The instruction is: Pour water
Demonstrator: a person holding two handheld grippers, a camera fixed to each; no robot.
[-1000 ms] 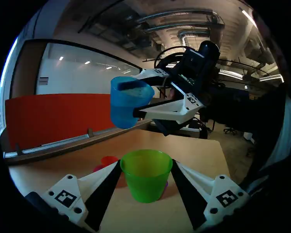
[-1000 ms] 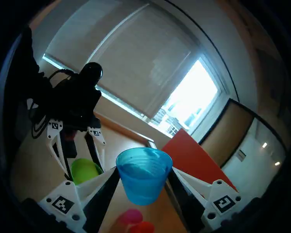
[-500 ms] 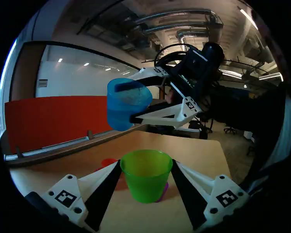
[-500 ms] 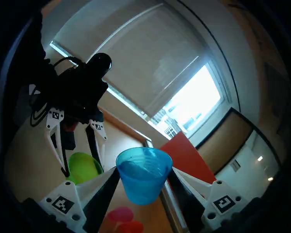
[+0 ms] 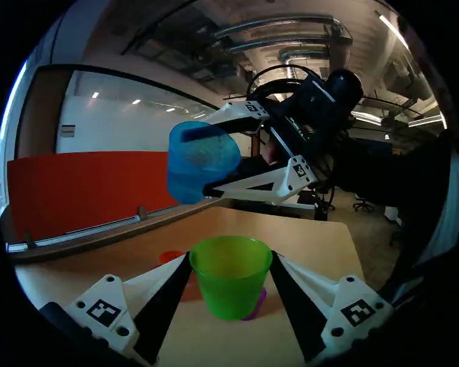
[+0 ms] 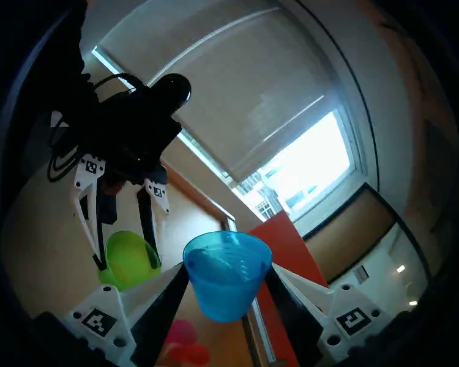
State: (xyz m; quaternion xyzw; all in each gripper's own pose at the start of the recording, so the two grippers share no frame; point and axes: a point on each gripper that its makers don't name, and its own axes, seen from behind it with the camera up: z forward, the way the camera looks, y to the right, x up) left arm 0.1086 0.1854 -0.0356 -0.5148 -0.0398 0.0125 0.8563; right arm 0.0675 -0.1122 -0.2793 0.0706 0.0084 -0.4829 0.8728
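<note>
A green cup [image 5: 231,275] stands upright between my left gripper's [image 5: 231,278] fingers, which press on both its sides just above the wooden table [image 5: 303,238]. Above and beyond it hangs a blue cup [image 5: 199,160] with water in it, tilted toward the green cup and held by my right gripper [image 5: 229,153]. In the right gripper view the blue cup [image 6: 227,282] is clamped between the right gripper's [image 6: 227,287] fingers, and the green cup [image 6: 126,258] sits lower left in the left gripper [image 6: 122,244].
Small red and pink cups [image 5: 171,257] stand on the table behind the green cup, also low in the right gripper view as cups [image 6: 183,342]. An orange partition [image 5: 89,183] and glass wall run along the table's far side. A bright window [image 6: 303,165] is overhead.
The blue cup has tipped further toward the green cup and shifted slightly left. The right gripper has rolled more. The green cup has stayed in place.
</note>
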